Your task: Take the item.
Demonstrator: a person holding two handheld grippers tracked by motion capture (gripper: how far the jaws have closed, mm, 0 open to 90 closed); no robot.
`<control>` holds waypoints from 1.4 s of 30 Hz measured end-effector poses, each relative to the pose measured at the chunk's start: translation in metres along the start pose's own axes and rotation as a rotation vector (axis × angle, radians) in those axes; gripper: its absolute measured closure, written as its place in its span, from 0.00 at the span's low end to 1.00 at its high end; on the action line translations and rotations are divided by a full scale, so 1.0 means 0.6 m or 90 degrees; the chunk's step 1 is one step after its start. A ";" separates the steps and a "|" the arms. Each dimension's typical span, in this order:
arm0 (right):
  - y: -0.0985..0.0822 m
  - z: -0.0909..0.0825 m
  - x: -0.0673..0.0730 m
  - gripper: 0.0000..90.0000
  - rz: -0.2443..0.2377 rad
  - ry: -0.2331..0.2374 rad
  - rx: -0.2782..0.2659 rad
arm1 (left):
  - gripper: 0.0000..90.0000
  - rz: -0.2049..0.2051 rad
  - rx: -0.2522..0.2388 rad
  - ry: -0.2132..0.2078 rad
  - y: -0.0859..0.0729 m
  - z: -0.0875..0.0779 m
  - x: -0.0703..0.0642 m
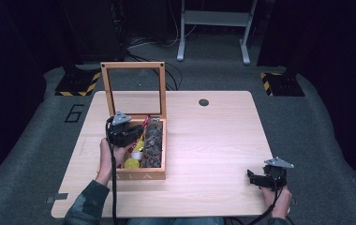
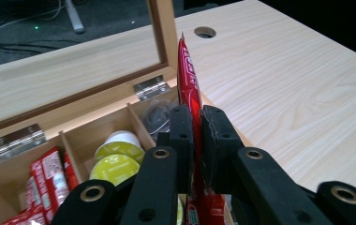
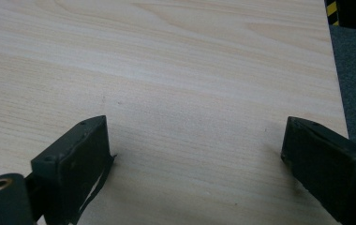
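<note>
- High view: a person at a pale wooden table (image 1: 213, 140) works the left gripper (image 1: 134, 132) over an open wooden box (image 1: 141, 176), its glass lid (image 1: 133, 89) standing upright behind the tongs. The right gripper (image 1: 255, 177) rests low near the table's front right corner, well apart from the box.
- Left gripper view: the left gripper (image 2: 199, 124) is clenched on a thin red packet (image 2: 188, 84), which sticks up edge-on above the jaws; below lie yellow capsules (image 2: 116, 166) and more red packets (image 2: 49, 176) in compartments.
- Right gripper view: the right gripper (image 3: 195, 150) gapes wide above bare tabletop, nothing between its jaws.
</note>
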State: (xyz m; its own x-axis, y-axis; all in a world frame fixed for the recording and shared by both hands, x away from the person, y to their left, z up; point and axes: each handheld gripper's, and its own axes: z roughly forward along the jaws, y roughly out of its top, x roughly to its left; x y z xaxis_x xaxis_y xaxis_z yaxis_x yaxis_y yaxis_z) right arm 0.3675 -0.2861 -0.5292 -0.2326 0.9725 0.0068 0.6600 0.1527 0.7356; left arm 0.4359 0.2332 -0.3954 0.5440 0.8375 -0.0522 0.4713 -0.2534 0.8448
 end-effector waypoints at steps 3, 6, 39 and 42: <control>0.000 0.000 0.000 0.09 0.001 -0.001 0.000 | 0.92 0.008 0.000 -0.006 0.002 0.008 -0.011; 0.000 0.000 0.000 0.09 0.001 -0.001 0.000 | 0.92 0.011 0.000 -0.012 0.003 0.013 -0.016; 0.000 0.000 -0.001 0.09 0.003 -0.004 0.000 | 0.92 0.058 0.007 -0.055 0.054 0.074 -0.098; 0.000 0.000 -0.001 0.10 0.002 -0.005 -0.001 | 0.92 0.061 0.010 -0.059 0.057 0.080 -0.105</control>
State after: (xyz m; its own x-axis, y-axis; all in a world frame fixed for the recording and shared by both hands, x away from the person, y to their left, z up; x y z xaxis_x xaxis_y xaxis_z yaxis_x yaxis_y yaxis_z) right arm 0.3675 -0.2866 -0.5291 -0.2259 0.9741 0.0037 0.6597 0.1502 0.7364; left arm 0.4511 0.1487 -0.3885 0.6483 0.7611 -0.0219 0.4245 -0.3374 0.8402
